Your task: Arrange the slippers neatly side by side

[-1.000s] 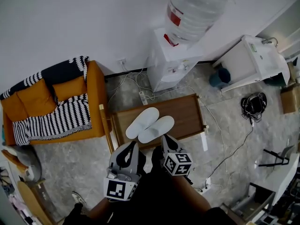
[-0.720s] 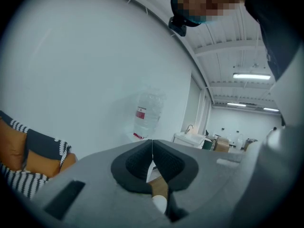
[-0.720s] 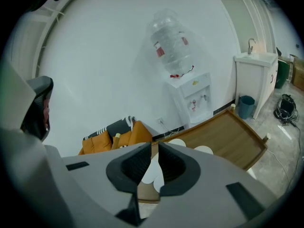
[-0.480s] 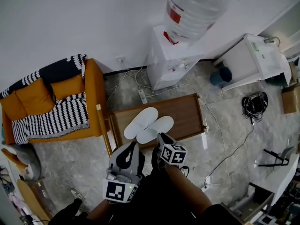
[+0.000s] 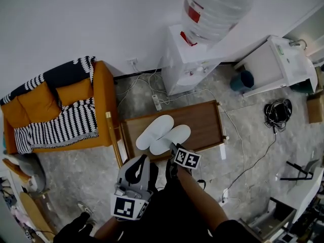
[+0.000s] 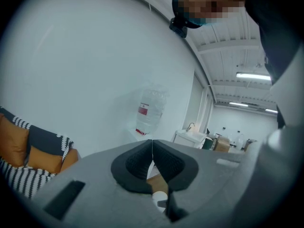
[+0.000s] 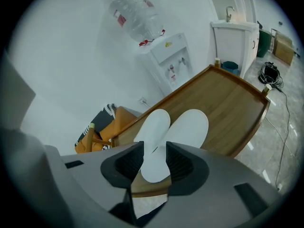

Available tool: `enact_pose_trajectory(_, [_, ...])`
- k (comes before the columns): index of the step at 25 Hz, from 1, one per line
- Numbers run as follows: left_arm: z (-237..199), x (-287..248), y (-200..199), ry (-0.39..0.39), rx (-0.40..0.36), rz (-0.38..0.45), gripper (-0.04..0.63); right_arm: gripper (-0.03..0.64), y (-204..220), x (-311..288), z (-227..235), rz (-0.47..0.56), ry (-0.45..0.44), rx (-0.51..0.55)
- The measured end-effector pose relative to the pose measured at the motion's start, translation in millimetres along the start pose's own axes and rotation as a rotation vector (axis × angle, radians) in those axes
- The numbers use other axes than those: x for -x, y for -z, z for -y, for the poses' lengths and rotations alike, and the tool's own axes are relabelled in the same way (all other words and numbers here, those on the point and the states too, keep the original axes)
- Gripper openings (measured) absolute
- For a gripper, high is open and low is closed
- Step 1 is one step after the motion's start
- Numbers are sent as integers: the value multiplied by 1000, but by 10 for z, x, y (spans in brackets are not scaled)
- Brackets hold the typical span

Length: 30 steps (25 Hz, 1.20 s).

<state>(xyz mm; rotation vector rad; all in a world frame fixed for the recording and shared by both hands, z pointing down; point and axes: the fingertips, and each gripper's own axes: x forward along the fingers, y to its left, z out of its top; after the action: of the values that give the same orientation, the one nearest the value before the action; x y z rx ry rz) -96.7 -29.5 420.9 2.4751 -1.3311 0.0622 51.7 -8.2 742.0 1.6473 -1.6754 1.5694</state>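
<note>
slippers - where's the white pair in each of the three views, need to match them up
Head view: slippers at centre, on the wooden table.
Left gripper view: not clearly in it; a small white patch low at centre may be one.
Right gripper view: slippers at centre, on the same wooden table.
Shared landmark: the water bottle, in all three views.
</note>
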Motion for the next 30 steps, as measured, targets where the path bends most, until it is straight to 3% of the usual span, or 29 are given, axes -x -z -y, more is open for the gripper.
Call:
enact_pose_trajectory(12, [9, -39, 218, -4, 5, -53, 17, 153, 97, -457, 396, -75, 79, -132])
enact_pose_trajectory(19, [-10, -80, 246, -15, 17, -60, 17, 158, 145, -638, 505, -107, 106, -154])
enact_pose_trajectory(30, [-111, -95, 279, -53, 36, -62, 17, 66, 206, -739, 582, -141, 118, -163])
